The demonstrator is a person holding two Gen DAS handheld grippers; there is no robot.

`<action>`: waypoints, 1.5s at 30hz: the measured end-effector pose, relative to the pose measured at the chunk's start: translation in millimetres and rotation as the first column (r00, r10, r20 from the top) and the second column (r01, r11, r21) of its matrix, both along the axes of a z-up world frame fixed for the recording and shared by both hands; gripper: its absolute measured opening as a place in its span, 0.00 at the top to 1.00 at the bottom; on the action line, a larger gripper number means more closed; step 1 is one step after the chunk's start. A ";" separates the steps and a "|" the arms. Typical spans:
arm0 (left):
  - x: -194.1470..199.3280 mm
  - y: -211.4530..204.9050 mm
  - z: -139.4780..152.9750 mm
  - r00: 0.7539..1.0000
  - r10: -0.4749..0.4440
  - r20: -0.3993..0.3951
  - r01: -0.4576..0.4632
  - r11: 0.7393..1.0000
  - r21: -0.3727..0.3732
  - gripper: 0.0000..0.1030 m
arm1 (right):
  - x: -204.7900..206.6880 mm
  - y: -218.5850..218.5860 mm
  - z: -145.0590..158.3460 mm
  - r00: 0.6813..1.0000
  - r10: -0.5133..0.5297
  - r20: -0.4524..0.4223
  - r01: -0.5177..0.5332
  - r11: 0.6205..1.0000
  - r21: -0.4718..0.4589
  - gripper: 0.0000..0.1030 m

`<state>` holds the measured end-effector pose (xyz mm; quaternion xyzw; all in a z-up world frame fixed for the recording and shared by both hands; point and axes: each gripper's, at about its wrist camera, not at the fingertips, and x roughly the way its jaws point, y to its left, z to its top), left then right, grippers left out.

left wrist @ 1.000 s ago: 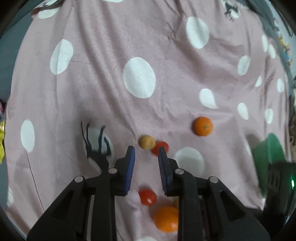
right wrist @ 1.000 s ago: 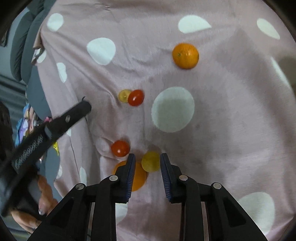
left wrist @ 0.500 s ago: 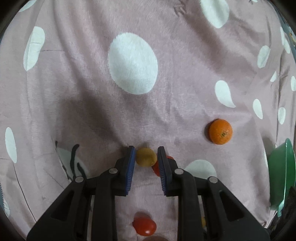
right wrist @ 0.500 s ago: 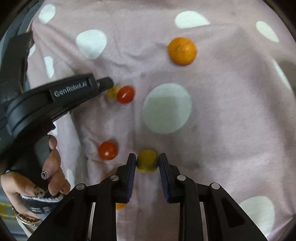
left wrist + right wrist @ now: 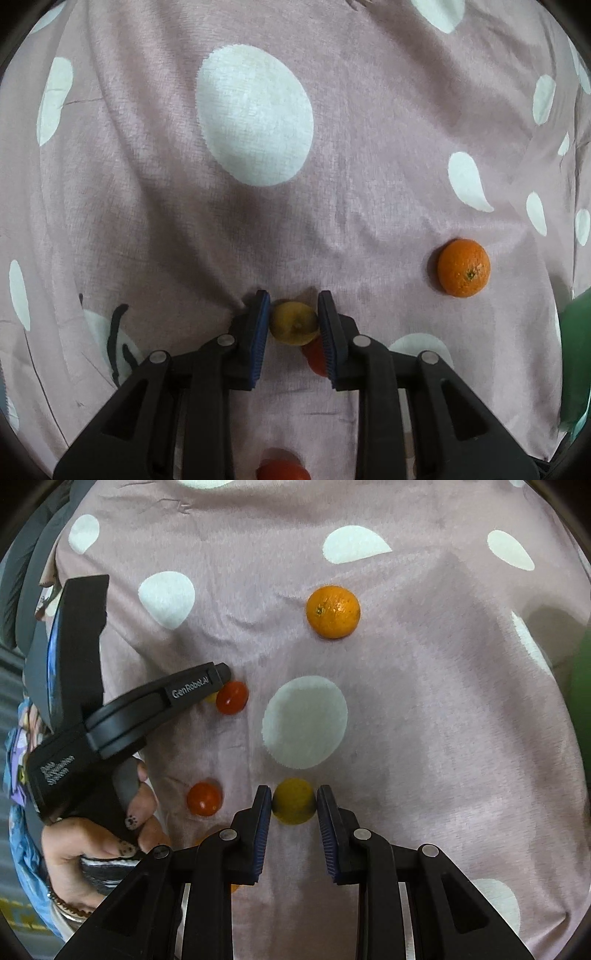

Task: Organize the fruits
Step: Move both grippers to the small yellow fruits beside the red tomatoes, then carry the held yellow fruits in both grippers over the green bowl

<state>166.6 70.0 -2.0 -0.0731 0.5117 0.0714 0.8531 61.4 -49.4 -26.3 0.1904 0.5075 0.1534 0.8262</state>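
Note:
My left gripper (image 5: 293, 314) straddles a small yellow fruit (image 5: 294, 323) on the pink spotted cloth; the blue pads touch both its sides. A red tomato (image 5: 314, 360) lies just behind it by the right finger. In the right wrist view the left gripper's tip (image 5: 218, 677) covers that yellow fruit beside the red tomato (image 5: 232, 698). My right gripper (image 5: 294, 799) straddles another small yellow fruit (image 5: 294, 801), pads at its sides. A second red tomato (image 5: 204, 798) lies left of it. An orange (image 5: 333, 611) (image 5: 464, 268) lies apart on the cloth.
A green bowl (image 5: 576, 365) shows at the right edge of the left wrist view. Another orange (image 5: 212, 834) is mostly hidden behind my right gripper's left finger. The cloth (image 5: 255, 122) is wrinkled, with white spots. A hand (image 5: 107, 834) holds the left gripper.
Both grippers moved down and forward onto their yellow fruits. The left jaws now sit around the yellow fruit by the tomato; the right jaws closed in on theirs.

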 end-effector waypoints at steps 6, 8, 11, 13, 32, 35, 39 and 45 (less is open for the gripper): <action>-16.8 -1.7 8.3 1.000 0.003 0.013 -0.003 1.000 -0.004 0.75 | -6.7 -10.2 13.5 0.999 -0.038 0.035 0.038 0.999 -0.011 0.74; -23.0 -0.9 15.8 1.000 0.005 0.027 -0.005 1.000 -0.003 0.75 | -8.7 -15.1 17.8 0.998 -0.048 0.047 0.048 0.999 -0.003 0.73; -34.2 -5.2 31.5 0.998 -0.001 0.058 0.001 1.000 -0.011 0.75 | -10.5 -22.0 22.9 0.996 -0.063 0.068 0.063 0.998 -0.002 0.73; -44.5 -9.5 46.6 0.996 -0.013 0.088 0.014 1.000 -0.009 0.75 | -13.4 -27.3 24.5 0.994 -0.076 0.081 0.076 0.997 0.004 0.73; -104.1 -88.2 118.8 0.952 -0.121 0.282 0.132 0.991 -0.023 0.75 | -32.3 -80.5 49.9 0.945 -0.229 0.234 0.238 0.971 -0.008 0.73; -105.0 -104.3 120.0 0.944 -0.146 0.296 0.163 0.986 -0.032 0.75 | -39.1 -90.7 56.9 0.931 -0.251 0.265 0.262 0.965 -0.007 0.73; -108.8 -125.8 124.8 0.931 -0.178 0.318 0.198 0.980 -0.030 0.75 | -48.3 -108.4 64.9 0.903 -0.299 0.308 0.320 0.947 -0.021 0.73; -110.7 -148.0 129.7 0.920 -0.198 0.338 0.224 0.974 -0.039 0.75 | -55.7 -131.4 69.4 0.877 -0.347 0.332 0.372 0.928 -0.014 0.73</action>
